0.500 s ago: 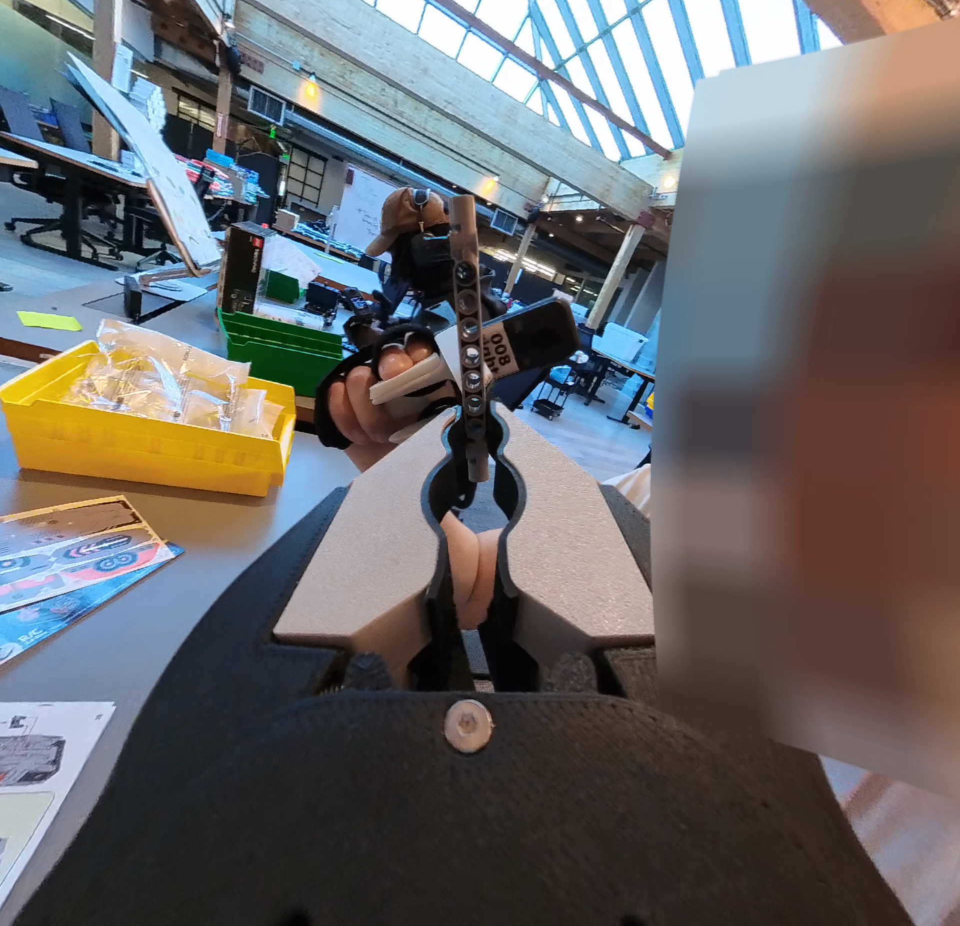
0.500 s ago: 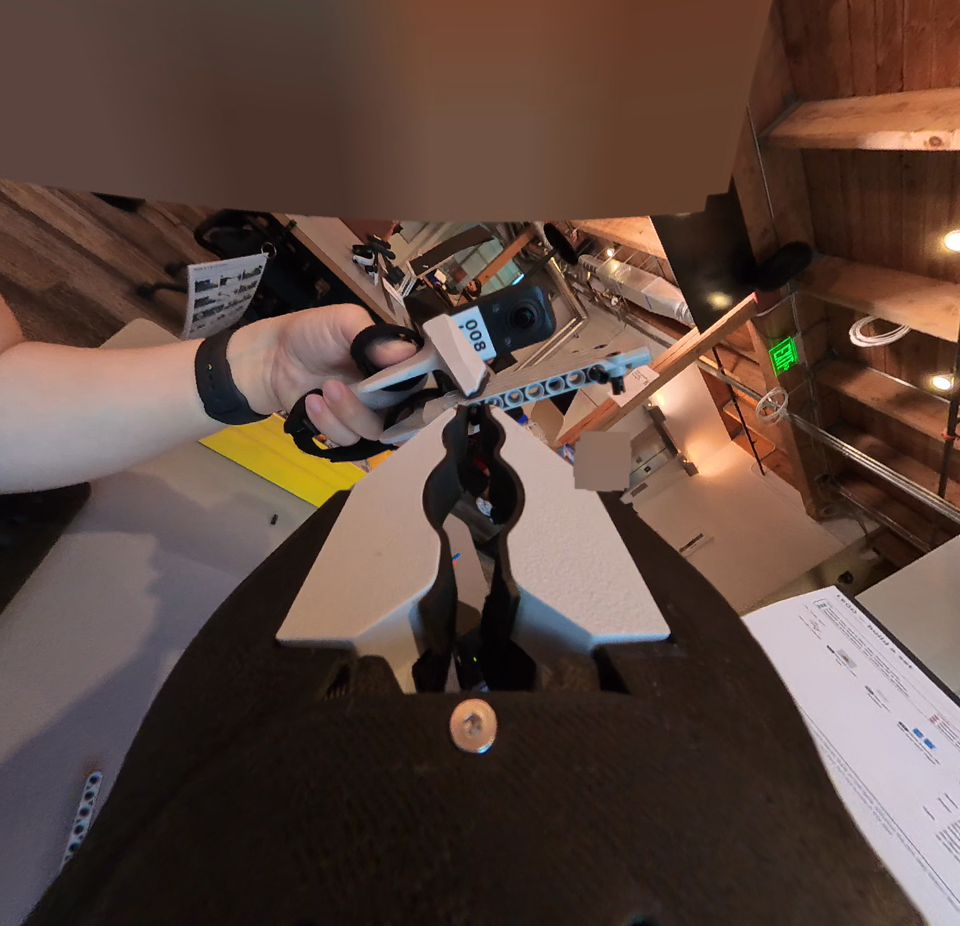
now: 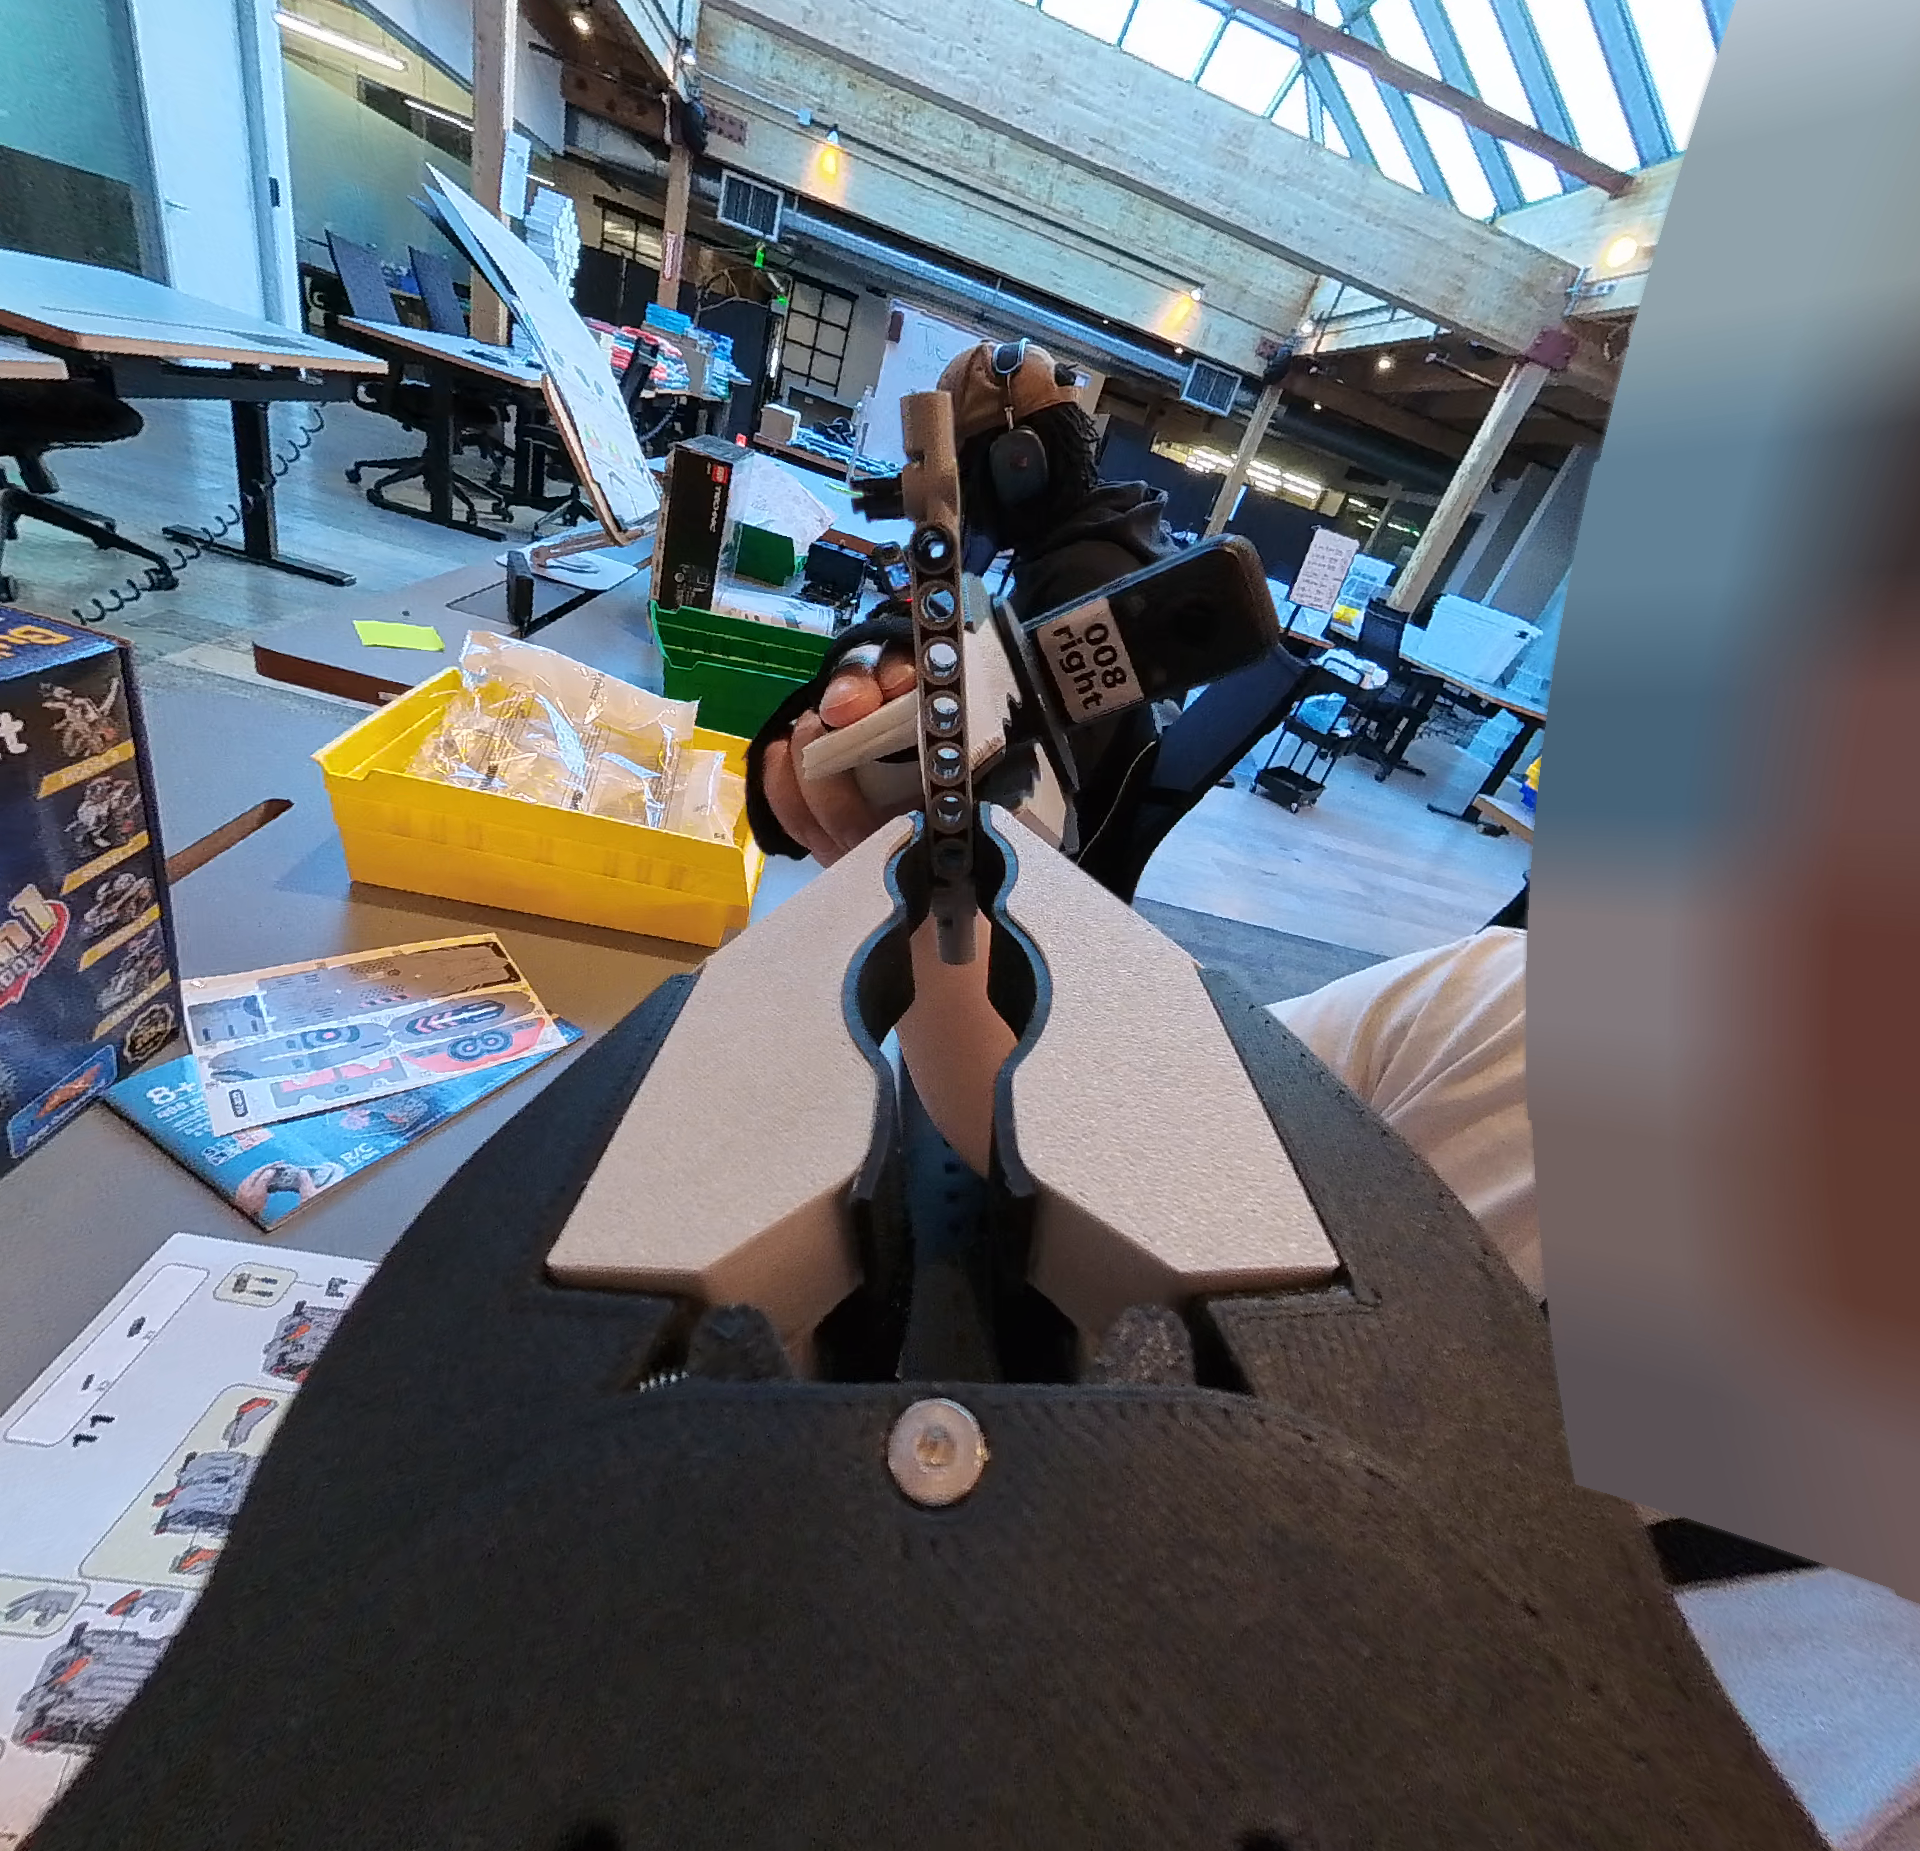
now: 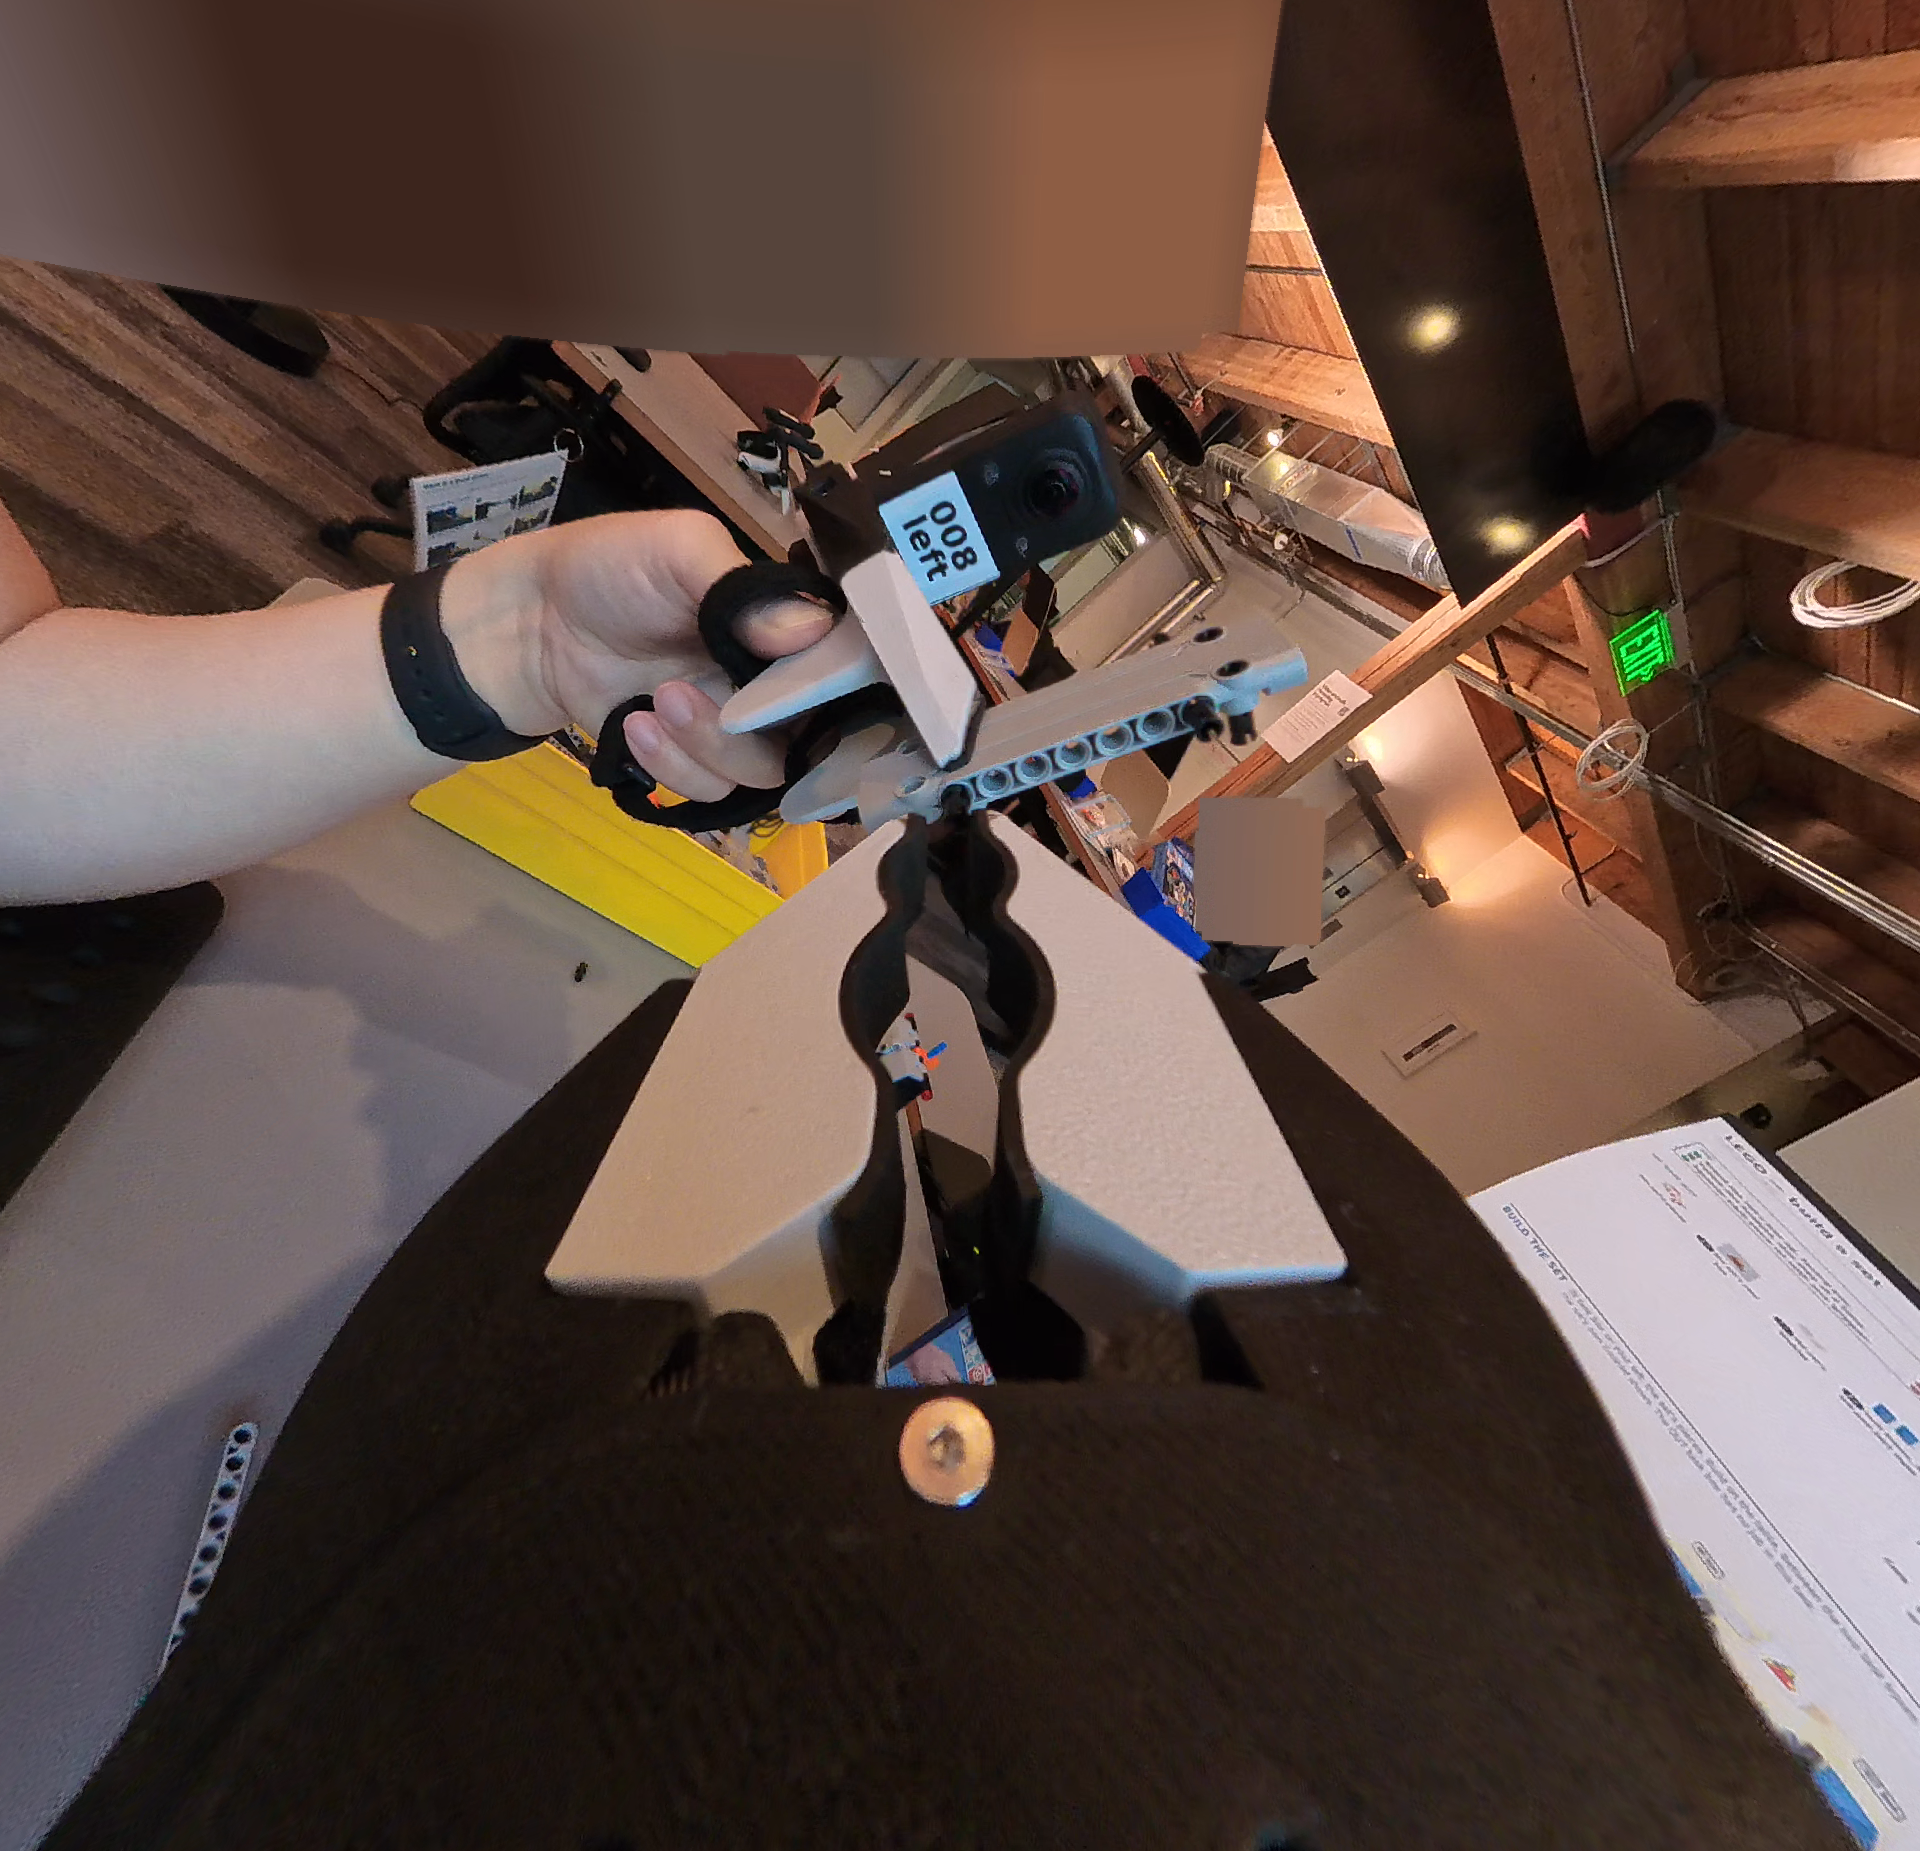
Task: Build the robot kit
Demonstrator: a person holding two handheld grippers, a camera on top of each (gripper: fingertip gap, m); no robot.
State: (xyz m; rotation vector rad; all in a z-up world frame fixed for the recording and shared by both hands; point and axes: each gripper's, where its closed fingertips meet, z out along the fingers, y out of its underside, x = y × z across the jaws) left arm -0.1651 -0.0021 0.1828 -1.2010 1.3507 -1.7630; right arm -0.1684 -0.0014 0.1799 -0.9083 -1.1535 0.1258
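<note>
The left gripper is clamping the lower end of a grey holed beam, held upright above the table. The right gripper is pinching something small and dark at the beam's underside. The beam is probably light, stiff plastic; grip its flat sides.

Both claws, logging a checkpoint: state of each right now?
Left claw: shut on the grey holed beam.
Right claw: shut, tips at that beam's underside; grip cannot be told.
</note>
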